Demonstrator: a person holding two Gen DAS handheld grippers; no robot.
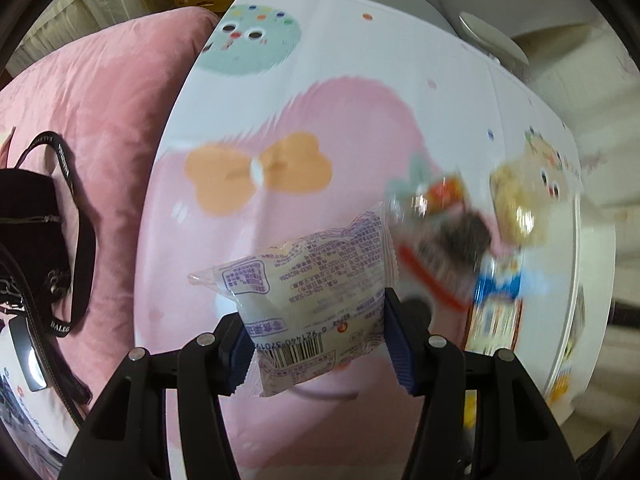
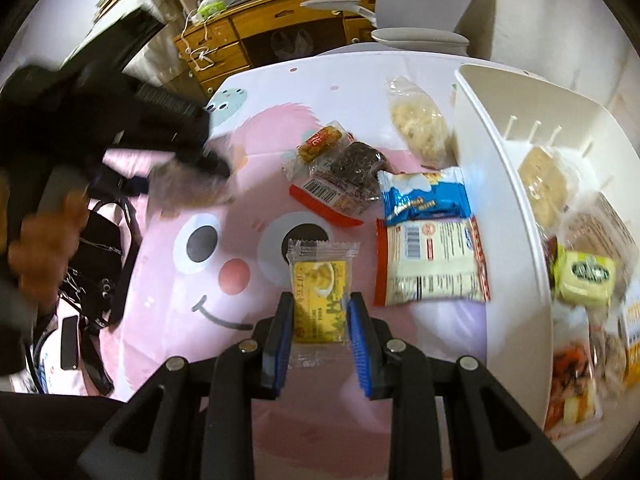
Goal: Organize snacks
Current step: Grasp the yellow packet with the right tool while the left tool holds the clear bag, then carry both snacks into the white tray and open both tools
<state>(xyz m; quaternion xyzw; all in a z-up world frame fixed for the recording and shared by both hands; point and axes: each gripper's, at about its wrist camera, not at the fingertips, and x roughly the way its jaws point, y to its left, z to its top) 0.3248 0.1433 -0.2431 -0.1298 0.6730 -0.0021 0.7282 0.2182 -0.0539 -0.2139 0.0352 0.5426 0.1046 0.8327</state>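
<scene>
My left gripper (image 1: 316,340) is shut on a pale snack packet with purple print and a barcode (image 1: 312,280), held above the pink cartoon table (image 1: 340,120). It also shows blurred in the right wrist view (image 2: 188,184). My right gripper (image 2: 318,320) is shut on a yellow snack packet in clear wrap (image 2: 319,292), over the table. Loose snacks lie ahead: a blue packet (image 2: 424,196), a white and red packet (image 2: 432,260), a dark packet (image 2: 356,164) and a clear bag of pale pieces (image 2: 418,124). A white bin (image 2: 500,184) at the right holds several snacks.
A pink cushion (image 1: 100,100) with a black strap bag (image 1: 36,216) lies left of the table. A wooden drawer unit (image 2: 224,52) stands at the back. A grey chair (image 2: 416,36) is behind the table. A green snack box (image 2: 586,276) sits in the bin.
</scene>
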